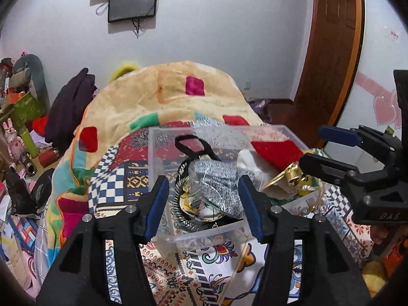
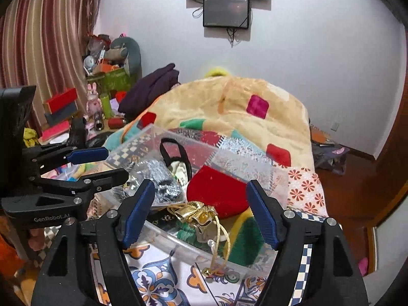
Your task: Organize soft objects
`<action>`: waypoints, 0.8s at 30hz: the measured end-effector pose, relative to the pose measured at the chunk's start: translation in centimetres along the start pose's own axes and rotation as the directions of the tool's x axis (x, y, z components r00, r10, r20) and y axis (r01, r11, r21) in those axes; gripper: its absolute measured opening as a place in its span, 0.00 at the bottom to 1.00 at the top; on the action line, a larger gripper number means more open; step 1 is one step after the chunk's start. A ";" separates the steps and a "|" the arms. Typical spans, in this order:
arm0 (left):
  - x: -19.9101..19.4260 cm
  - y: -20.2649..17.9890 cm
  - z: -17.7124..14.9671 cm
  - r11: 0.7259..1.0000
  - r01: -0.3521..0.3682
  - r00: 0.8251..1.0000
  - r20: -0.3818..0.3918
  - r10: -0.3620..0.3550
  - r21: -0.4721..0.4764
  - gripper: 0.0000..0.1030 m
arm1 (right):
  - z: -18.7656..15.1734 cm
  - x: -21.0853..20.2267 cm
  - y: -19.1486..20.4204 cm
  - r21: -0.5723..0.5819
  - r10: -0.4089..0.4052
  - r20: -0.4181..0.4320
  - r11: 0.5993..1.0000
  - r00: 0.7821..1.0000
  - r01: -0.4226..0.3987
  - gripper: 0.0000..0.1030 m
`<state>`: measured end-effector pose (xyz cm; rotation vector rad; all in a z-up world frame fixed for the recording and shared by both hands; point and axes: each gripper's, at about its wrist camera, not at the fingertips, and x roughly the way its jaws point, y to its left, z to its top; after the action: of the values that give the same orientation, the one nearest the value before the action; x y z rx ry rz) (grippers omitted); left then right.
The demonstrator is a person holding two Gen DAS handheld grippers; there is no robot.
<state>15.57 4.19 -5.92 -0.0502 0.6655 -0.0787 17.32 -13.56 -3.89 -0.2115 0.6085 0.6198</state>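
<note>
We found the clear bin (image 1: pixel 178 239) resting on the patterned sheet (image 1: pixel 219 267), in front of the heaped blanket (image 1: pixel 178 94). In the bin, the knit piece in plastic wrap (image 1: pixel 216 183) lay toward the left, with the strap loop (image 1: pixel 191 145) behind it. The velvet pouch (image 2: pixel 216 191) sat to the right, the metallic drawstring bag (image 2: pixel 199 214) just in front of it, its cord (image 2: pixel 224 244) hanging over the near wall. Behind the blanket stood the wall, where two screens (image 2: pixel 226 11) hung, one under the other.
</note>
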 end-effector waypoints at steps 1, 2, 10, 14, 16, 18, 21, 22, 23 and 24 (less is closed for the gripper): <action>-0.7 -0.1 0.2 1.000 -0.002 1.000 0.018 0.002 -0.004 0.55 | 0.2 -0.6 0.0 0.003 0.001 0.013 1.000 1.000 -0.001 0.69; -1.3 -0.2 0.3 1.000 -0.001 0.999 0.033 0.002 -0.007 0.55 | 0.2 -1.1 0.0 0.004 0.002 0.024 1.000 1.000 -0.002 0.69; -7.8 -1.7 1.4 1.000 0.001 0.979 0.202 0.001 -0.009 0.59 | 1.0 -6.6 0.3 0.035 0.006 0.153 0.999 0.988 -0.011 0.69; -10.8 -2.7 1.5 1.000 0.023 0.963 0.270 -0.019 -0.013 0.65 | 0.9 -9.1 0.6 0.049 0.009 0.205 0.999 0.979 -0.019 0.69; -12.0 -3.0 1.4 1.000 0.028 0.955 0.296 -0.022 -0.014 0.69 | 0.9 -10.2 0.7 0.053 0.006 0.228 0.998 0.974 -0.019 0.70; -12.8 -3.5 1.2 1.000 0.026 0.948 0.319 -0.022 -0.011 0.73 | 0.7 -11.2 0.9 0.061 0.002 0.250 0.998 0.968 -0.018 0.77; -13.9 -4.1 0.8 1.000 0.022 0.939 0.343 -0.019 -0.006 0.82 | 0.3 -12.2 1.1 0.069 -0.007 0.282 0.998 0.960 -0.013 0.82; -14.2 -4.3 0.7 1.000 0.019 0.936 0.352 -0.017 -0.004 0.86 | 0.3 -12.3 1.2 0.070 -0.007 0.283 0.997 0.959 -0.014 0.82; -14.4 -4.4 0.5 1.000 0.016 0.933 0.359 -0.014 -0.002 0.87 | 0.2 -12.4 1.2 0.071 -0.005 0.284 0.997 0.959 -0.015 0.83; -14.6 -4.6 0.4 1.000 0.012 0.931 0.364 -0.010 -0.001 0.90 | 0.1 -12.4 1.3 0.071 -0.007 0.286 0.997 0.958 -0.014 0.84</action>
<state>4.10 0.92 3.70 -0.0695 0.2930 -0.0767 8.57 -18.41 3.53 -0.0509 0.3508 0.6173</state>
